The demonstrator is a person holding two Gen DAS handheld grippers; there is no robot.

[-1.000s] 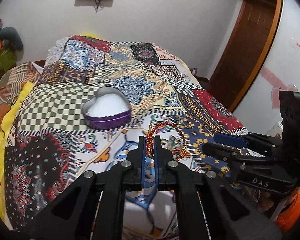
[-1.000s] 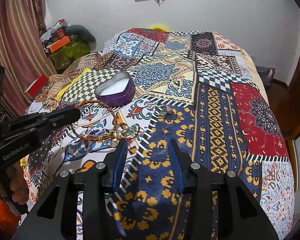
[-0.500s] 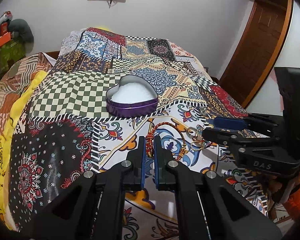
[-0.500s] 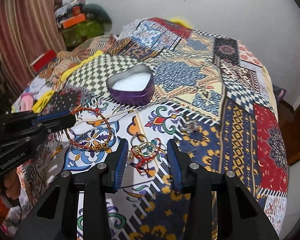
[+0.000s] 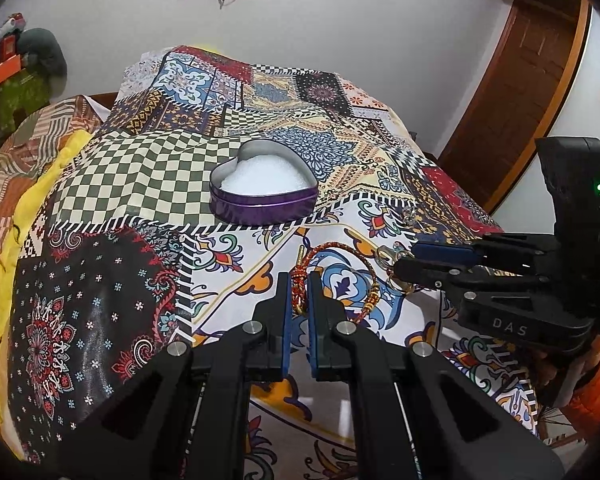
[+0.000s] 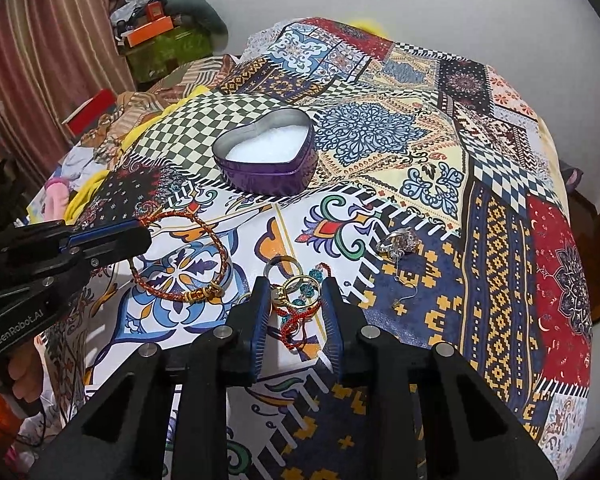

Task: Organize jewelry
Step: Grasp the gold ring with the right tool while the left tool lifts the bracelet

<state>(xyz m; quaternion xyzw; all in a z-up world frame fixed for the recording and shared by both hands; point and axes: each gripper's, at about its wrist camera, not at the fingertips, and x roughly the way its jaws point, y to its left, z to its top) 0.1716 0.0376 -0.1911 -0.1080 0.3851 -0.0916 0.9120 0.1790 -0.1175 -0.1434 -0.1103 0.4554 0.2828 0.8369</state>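
Now lowered, parted, around the ring cluster point(image 6: 296, 292) as left gripper point(image 5: 299, 292) stays pinching red bracelet point(image 5: 340, 268); tin point(image 5: 262, 194) awaits.

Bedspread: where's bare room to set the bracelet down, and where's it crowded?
Free: the checkered patch left of the heart tin; the blue-and-yellow patch right of the silver ring; the tin's white padding. Crowded: under the right gripper, where rings and a red cord pile up beside the bracelet in the left gripper.

Home bedroom; patchwork bedspread point(image 6: 496, 216) over a bed, striped curtain point(image 6: 40, 60), wooden door point(image 5: 520, 80), cluttered corner
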